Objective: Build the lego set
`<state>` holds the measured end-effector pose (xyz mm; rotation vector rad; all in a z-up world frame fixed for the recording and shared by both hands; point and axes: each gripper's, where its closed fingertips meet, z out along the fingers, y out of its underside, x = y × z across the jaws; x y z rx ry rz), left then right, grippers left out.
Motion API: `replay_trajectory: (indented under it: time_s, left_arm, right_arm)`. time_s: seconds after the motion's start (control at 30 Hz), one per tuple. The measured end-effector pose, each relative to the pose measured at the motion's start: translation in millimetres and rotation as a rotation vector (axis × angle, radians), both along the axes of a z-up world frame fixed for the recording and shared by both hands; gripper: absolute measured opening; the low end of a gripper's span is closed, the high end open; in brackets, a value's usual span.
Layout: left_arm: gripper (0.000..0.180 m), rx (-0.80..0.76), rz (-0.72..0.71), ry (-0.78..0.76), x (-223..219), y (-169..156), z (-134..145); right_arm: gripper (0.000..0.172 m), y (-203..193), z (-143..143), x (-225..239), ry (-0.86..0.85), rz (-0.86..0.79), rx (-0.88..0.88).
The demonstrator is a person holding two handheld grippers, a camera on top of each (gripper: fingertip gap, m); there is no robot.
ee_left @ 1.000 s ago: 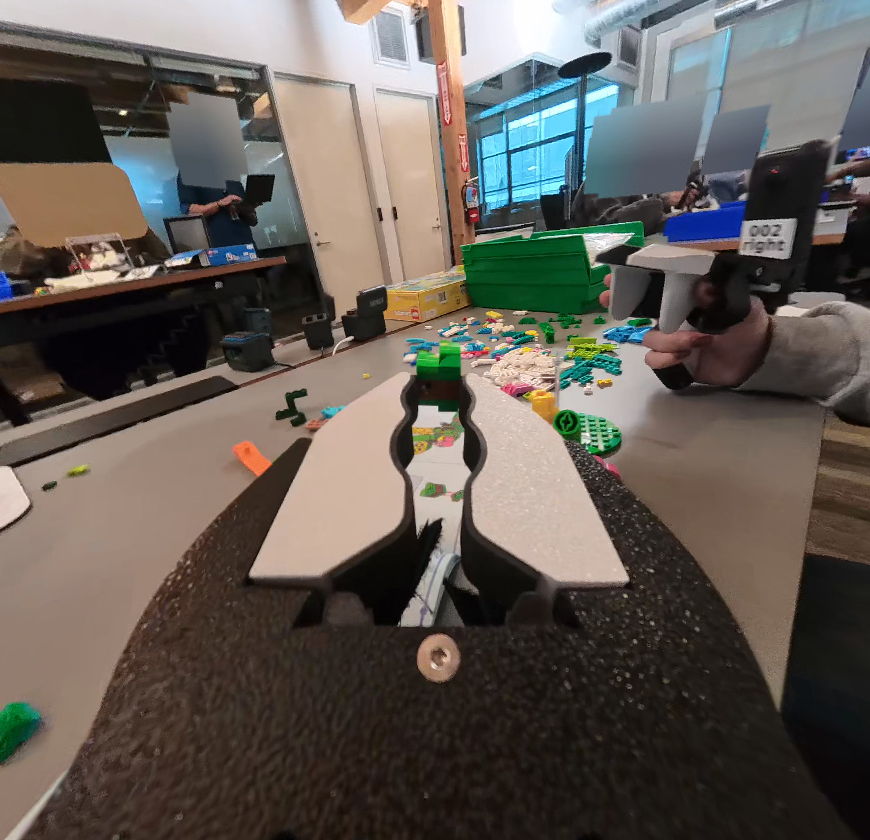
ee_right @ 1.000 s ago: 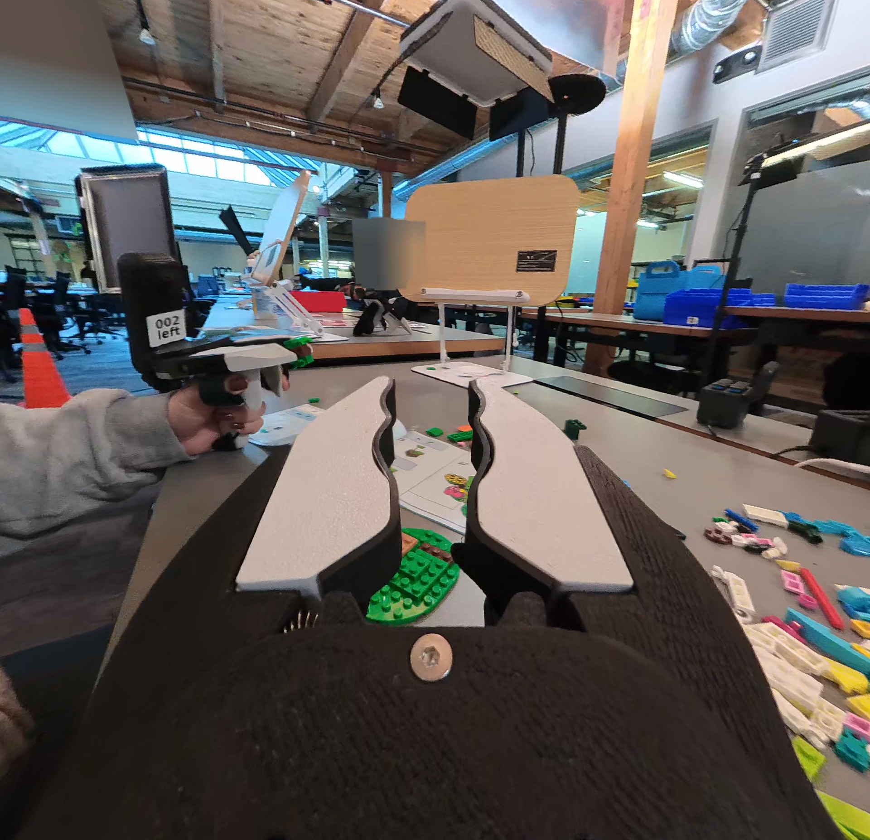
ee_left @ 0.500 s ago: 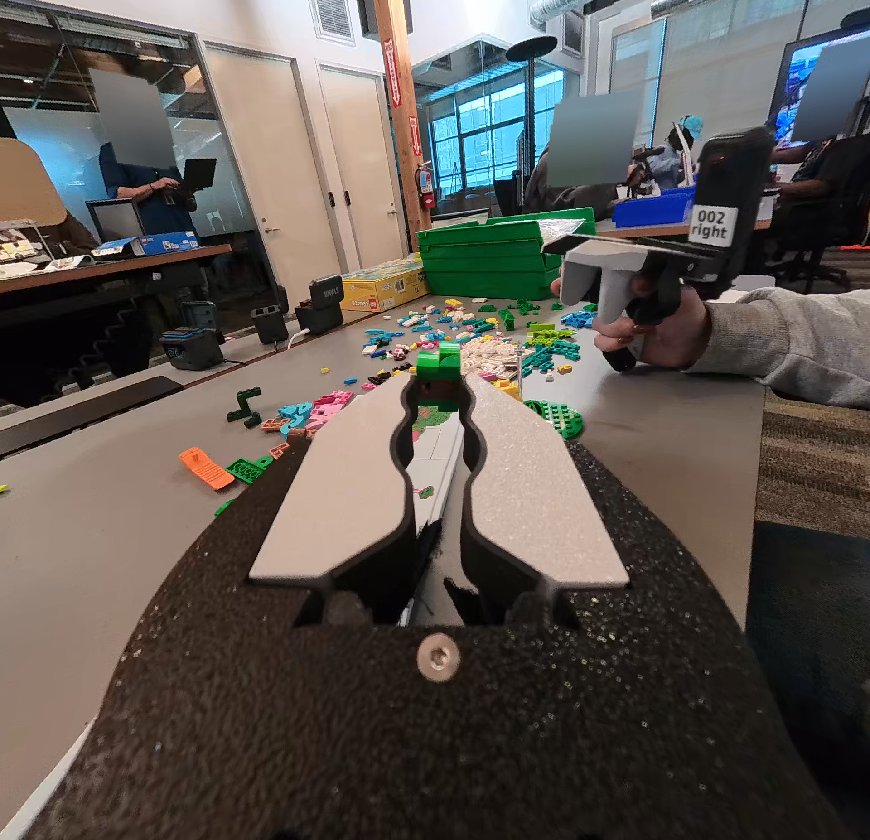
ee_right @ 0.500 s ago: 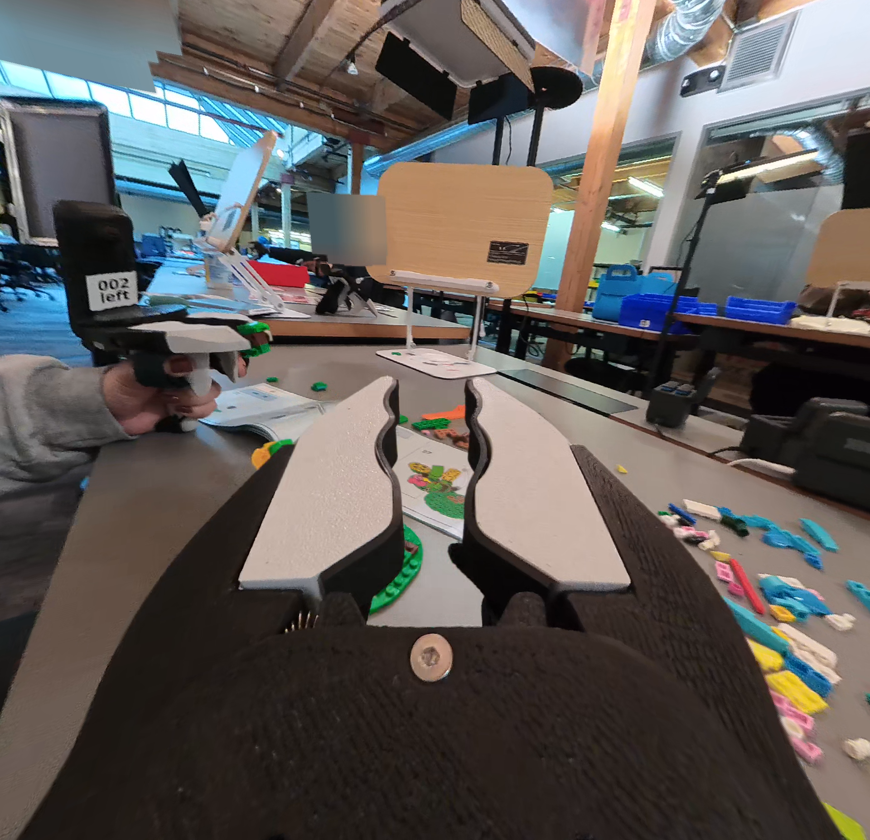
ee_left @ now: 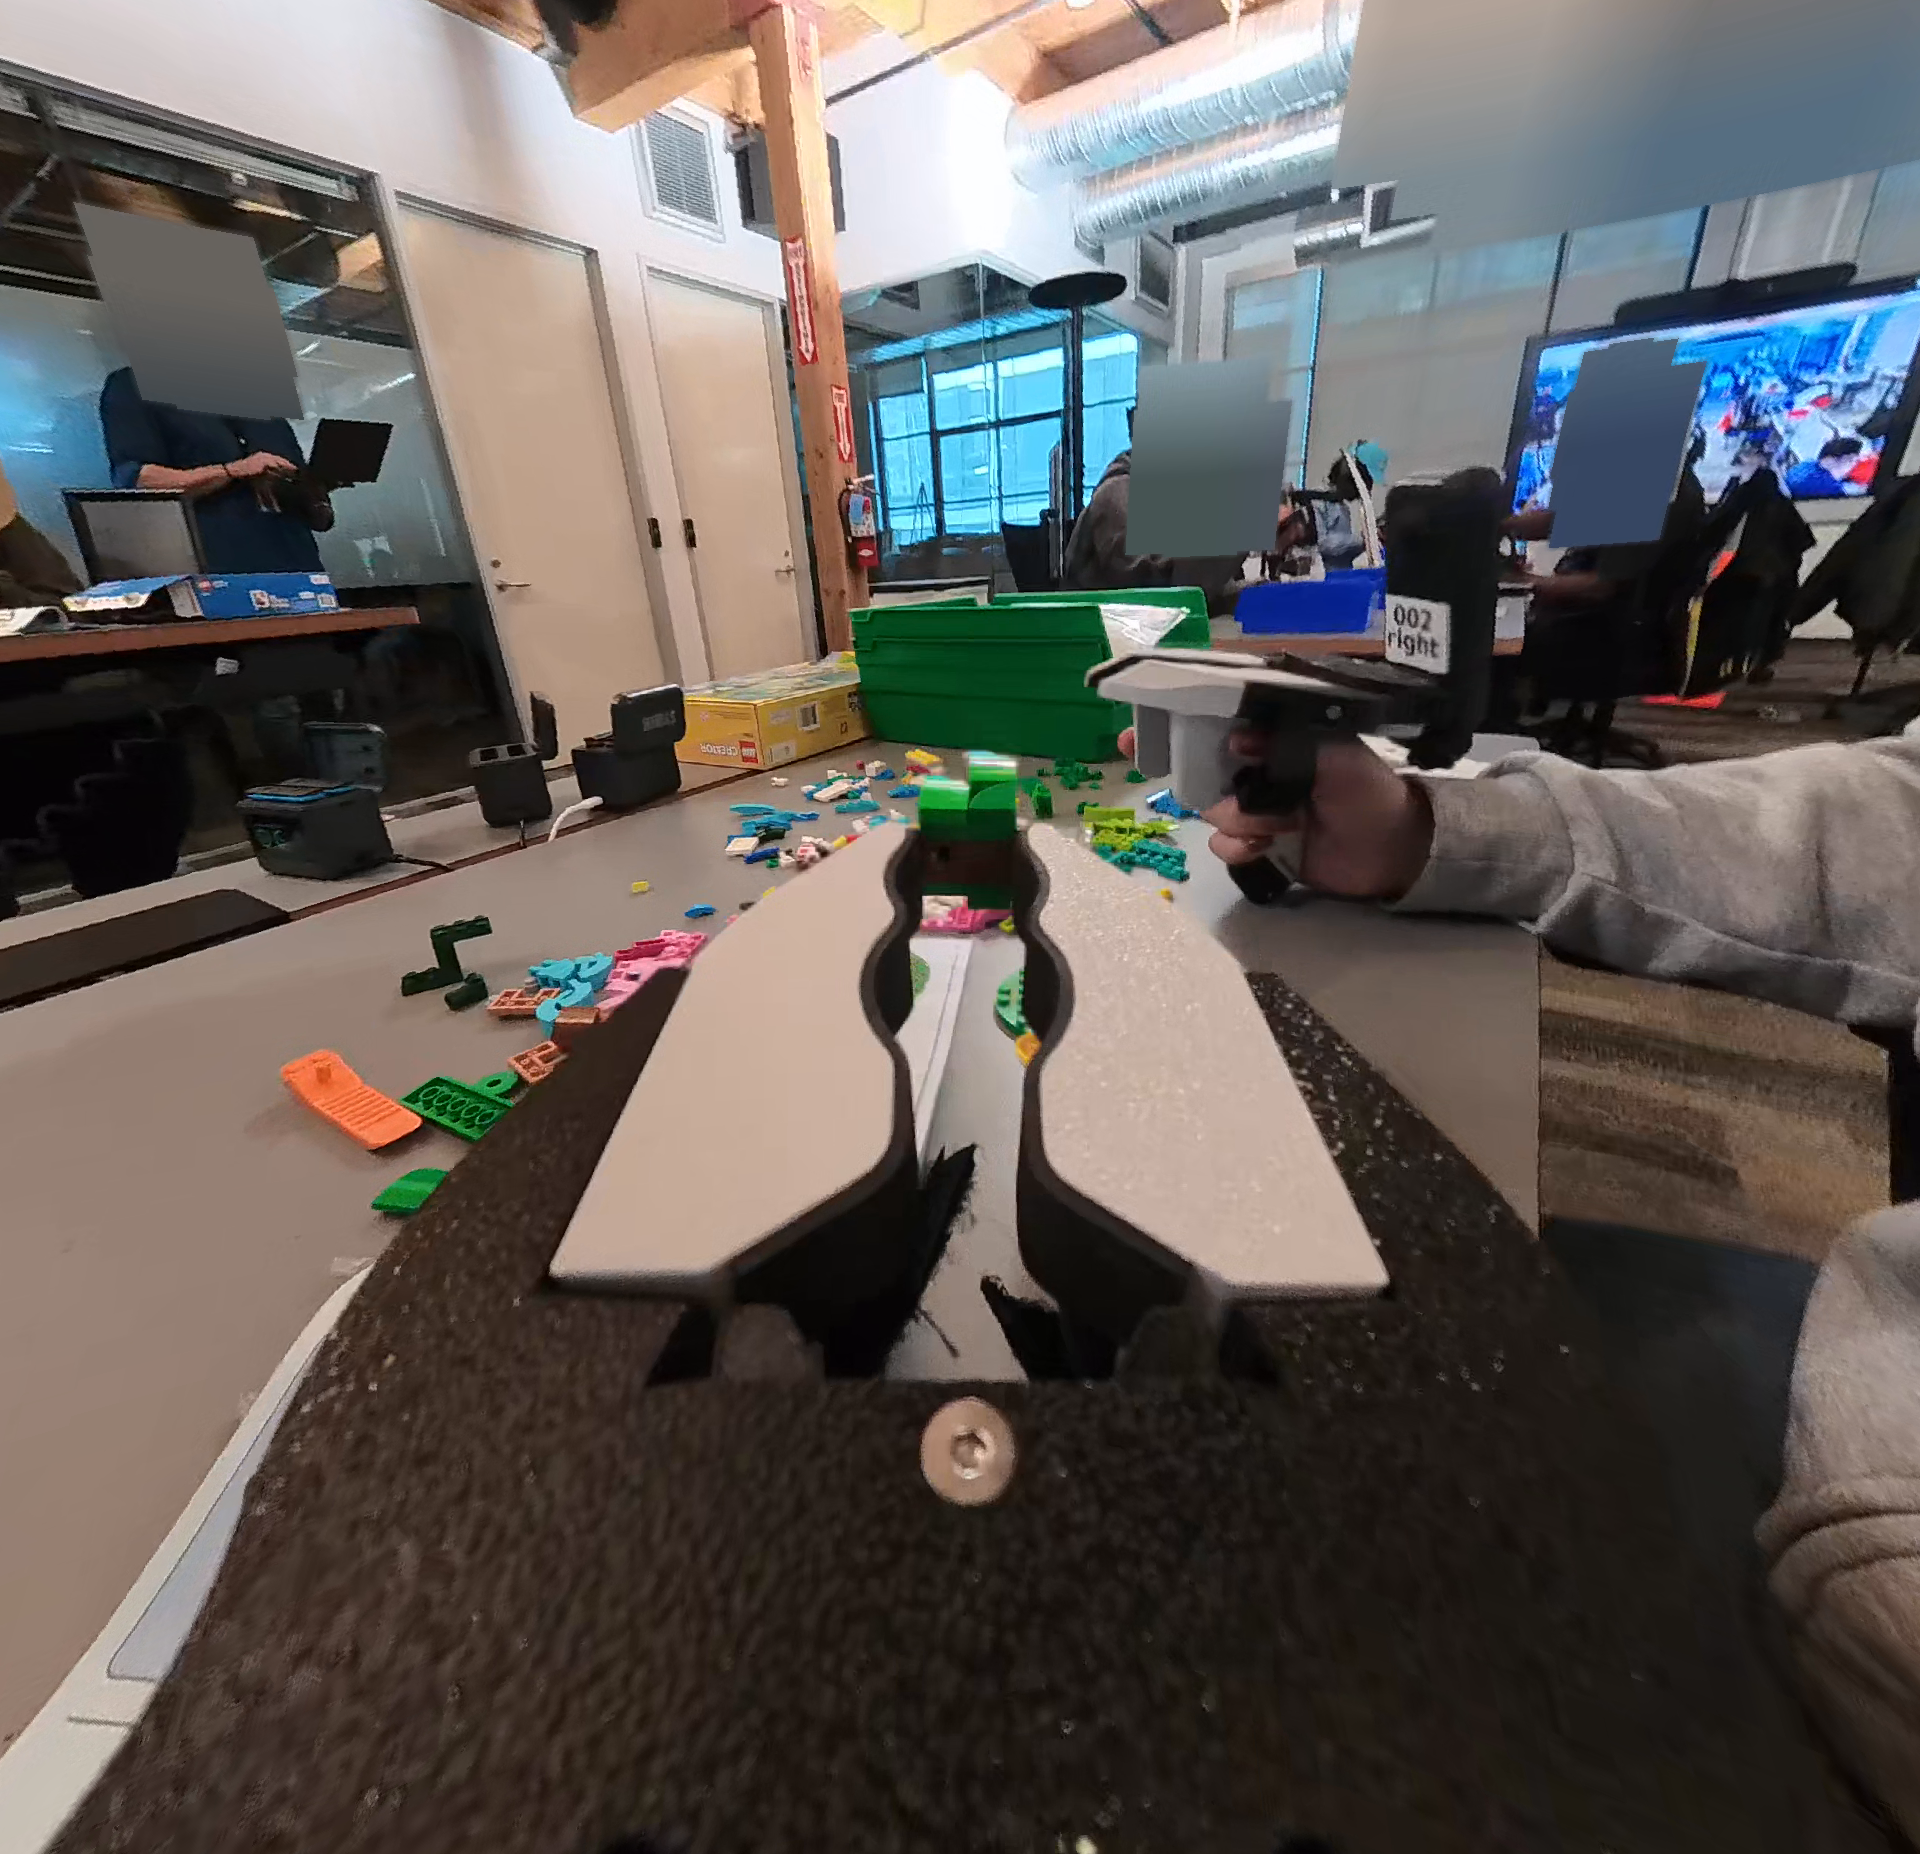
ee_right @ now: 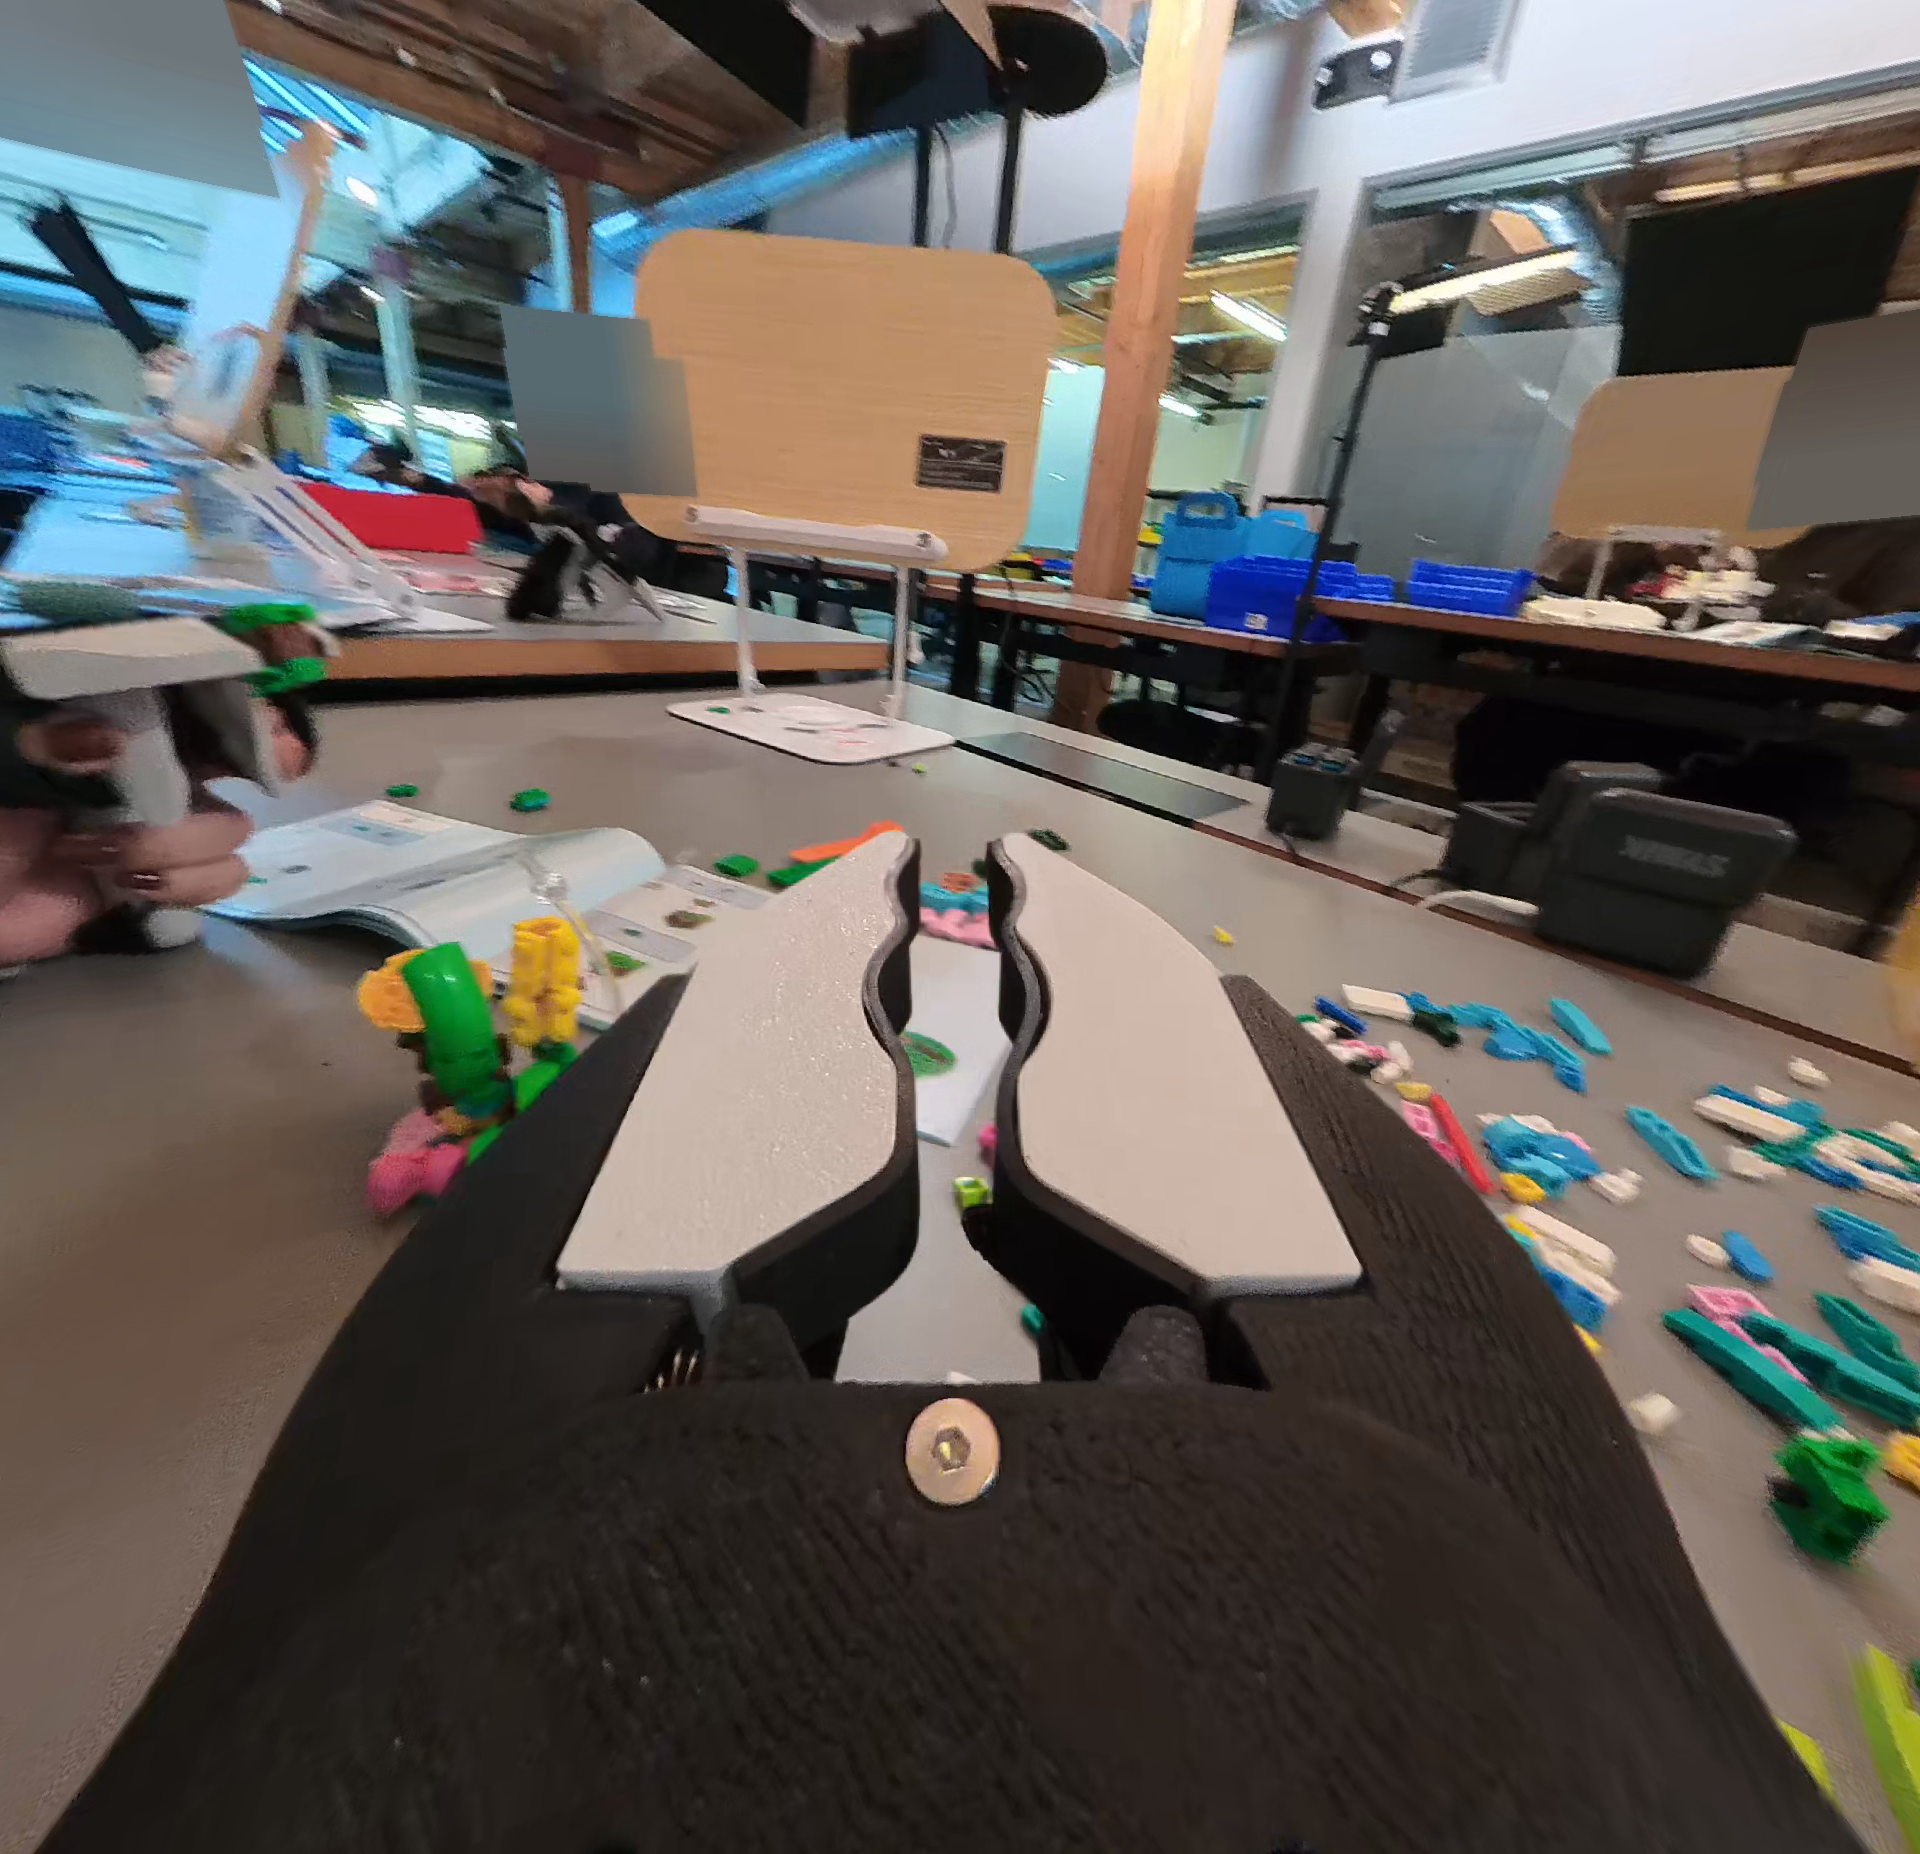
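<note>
Green-and-brown brick stack (ee_left: 966,828) sits pinched between the left gripper (ee_left: 964,854) fingers, while the right gripper (ee_right: 951,854) fingers have narrowed on nothing above the worktop (ee_right: 520,755).

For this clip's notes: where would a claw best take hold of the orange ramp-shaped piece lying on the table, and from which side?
Probably from above, across the long straight sides of the orange ramp-shaped piece. It lies flat on the table, so only its side edges offer opposing faces. A green plate sits close beside one end, so grip nearer the other.
</note>
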<state>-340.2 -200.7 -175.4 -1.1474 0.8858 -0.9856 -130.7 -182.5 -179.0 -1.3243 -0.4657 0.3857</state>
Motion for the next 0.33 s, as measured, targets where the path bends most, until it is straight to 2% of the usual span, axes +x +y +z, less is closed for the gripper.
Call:
replay_trajectory:
  time_s: [0.2,0.33]
  left_arm:
    - [0.016,0.009,-0.004,0.025,2.8,-1.8,-2.2]
    - [0.016,-0.002,-0.005,0.016,1.6,-0.8,-1.4]
  right_arm:
    - [0.000,1.8,-0.1,4.9,-0.090,-0.100,0.050]
    - [0.000,-1.4,1.2,0.6,-0.162,-0.124,0.102]
